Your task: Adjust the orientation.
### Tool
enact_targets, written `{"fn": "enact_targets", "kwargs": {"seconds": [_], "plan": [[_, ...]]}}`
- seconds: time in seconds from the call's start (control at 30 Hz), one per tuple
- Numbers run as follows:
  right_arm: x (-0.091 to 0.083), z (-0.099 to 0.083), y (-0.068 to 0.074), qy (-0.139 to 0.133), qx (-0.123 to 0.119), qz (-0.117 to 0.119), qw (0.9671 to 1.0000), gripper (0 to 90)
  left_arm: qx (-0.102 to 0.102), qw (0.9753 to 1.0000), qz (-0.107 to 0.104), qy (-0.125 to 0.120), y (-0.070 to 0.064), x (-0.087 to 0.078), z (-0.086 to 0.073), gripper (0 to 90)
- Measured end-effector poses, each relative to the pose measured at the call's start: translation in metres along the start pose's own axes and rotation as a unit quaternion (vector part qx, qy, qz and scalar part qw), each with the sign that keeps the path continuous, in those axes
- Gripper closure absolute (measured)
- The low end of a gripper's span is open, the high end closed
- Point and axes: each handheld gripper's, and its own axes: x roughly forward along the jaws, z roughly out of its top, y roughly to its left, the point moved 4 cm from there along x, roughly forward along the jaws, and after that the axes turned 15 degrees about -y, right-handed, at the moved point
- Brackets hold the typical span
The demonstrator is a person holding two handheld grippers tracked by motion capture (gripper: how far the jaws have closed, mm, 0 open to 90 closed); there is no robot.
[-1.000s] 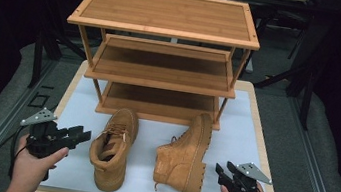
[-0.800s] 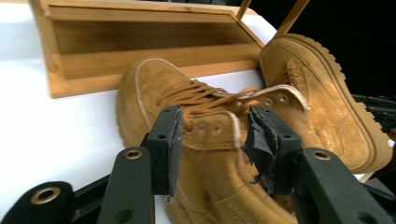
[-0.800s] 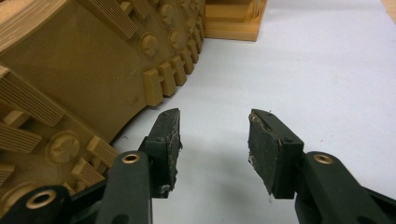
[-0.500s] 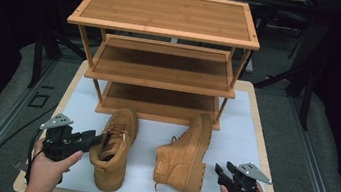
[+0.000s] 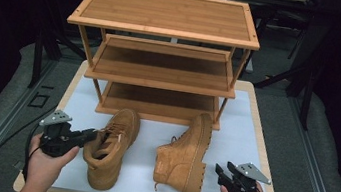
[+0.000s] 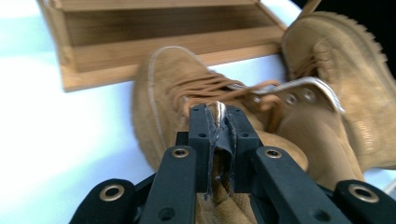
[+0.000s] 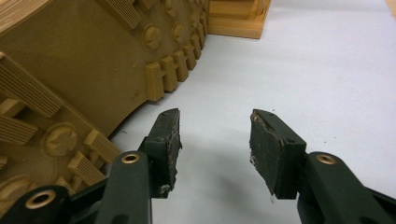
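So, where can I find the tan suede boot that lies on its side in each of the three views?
High view: the tan suede boot lying on its side is right of centre, sole toward the right gripper.
Left gripper view: upper right corner.
Right gripper view: its lugged sole covers the left.
Shared landmark: the wooden shoe rack, whose base shows in all three.

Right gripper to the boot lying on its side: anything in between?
Nothing visible. The right gripper is open, with bare white mat between and ahead of its jaws. The tipped boot lies just beside it, lugged sole facing it. The left gripper is shut on the upright boot.
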Motion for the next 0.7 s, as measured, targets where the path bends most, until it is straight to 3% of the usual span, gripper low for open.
{"fn": "enact_targets", "kwargs": {"seconds": [0.03, 0.17, 0.27, 0.37, 0.53, 0.57, 0.6, 0.63, 0.67, 0.7], "plan": [[-0.001, 0.000, 0.000, 0.004, 0.004, 0.002, 1.0000, 53.4, -0.002, 1.0000, 0.002, 0.006, 0.010, 0.001, 0.004, 83.5], [-0.001, 0.001, 0.001, 0.006, 0.002, 0.004, 1.0000, 53.5, 0.005, 0.9998, -0.001, 0.020, 0.025, 0.004, 0.011, 83.8], [-0.001, 0.001, 0.002, 0.007, 0.001, 0.001, 1.0000, 53.3, 0.009, 0.9996, -0.006, 0.026, 0.028, 0.006, 0.014, 83.8], [-0.001, 0.000, 0.002, 0.008, 0.000, 0.002, 1.0000, 53.3, 0.030, 0.9988, -0.009, 0.038, 0.030, 0.007, 0.016, 83.0], [0.000, 0.000, 0.003, 0.009, 0.001, 0.009, 0.9999, 53.7, 0.021, 0.9982, -0.018, 0.053, 0.031, 0.008, 0.017, 77.2], [0.000, 0.000, 0.003, 0.007, -0.001, 0.007, 1.0000, 53.6, 0.020, 0.9970, -0.021, 0.072, 0.032, 0.009, 0.020, 75.0], [0.000, 0.000, 0.003, 0.007, -0.001, 0.007, 1.0000, 53.6, 0.020, 0.9970, -0.021, 0.072, 0.032, 0.009, 0.020, 72.9], [0.000, 0.000, 0.004, 0.007, -0.001, 0.007, 0.9999, 53.6, 0.024, 0.9947, -0.020, 0.098, 0.032, 0.010, 0.022, 71.0], [0.000, 0.000, 0.004, 0.007, -0.001, 0.007, 0.9999, 53.6, 0.024, 0.9947, -0.020, 0.098, 0.032, 0.010, 0.022, 69.8], [0.000, 0.001, 0.003, 0.006, 0.000, 0.007, 1.0000, 53.5, 0.025, 0.9918, -0.017, 0.124, 0.032, 0.011, 0.024, 68.3]]}}
